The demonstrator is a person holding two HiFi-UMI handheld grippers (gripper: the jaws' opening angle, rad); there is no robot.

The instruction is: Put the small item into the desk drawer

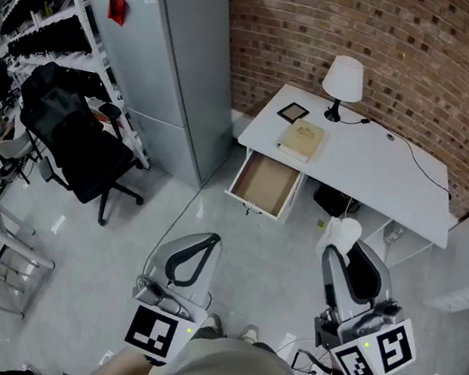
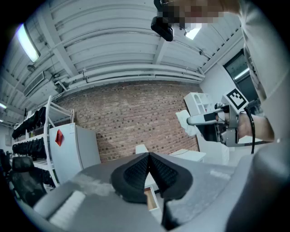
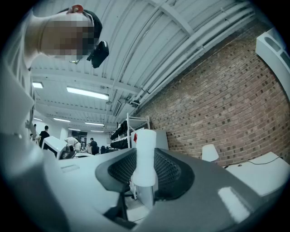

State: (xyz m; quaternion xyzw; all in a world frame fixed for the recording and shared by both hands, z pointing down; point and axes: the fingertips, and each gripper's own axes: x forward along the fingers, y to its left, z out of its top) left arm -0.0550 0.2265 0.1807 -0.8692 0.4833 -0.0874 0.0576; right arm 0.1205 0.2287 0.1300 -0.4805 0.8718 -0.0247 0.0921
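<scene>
**White item in the right tool, drawer far ahead**

The small white item is in the right tool. The two dark pads press on its sides and hold it tight. It looks like a little round tube. Its long side runs the same way as the jaws, and its top sticks out past the tips. From above it points to about 12 o'clock, away from the person.

The drawer is where the item must go. It is pulled out and looks empty inside. From the right tool it lies at about 10 or 11 o'clock, well apart, with bare floor in between. The drawer sticks out of the white bench toward about 7 o'clock, so its open top faces up.

The left tool is closed with nothing in it. Its tips touch. The drawer sits at about 1 o'clock from it. This tool looks a bit nearer to the drawer, but the right one has the item, so I think the right one must do the job. The person likely has to walk closer first.

On the bench are a lamp and a book.
</scene>
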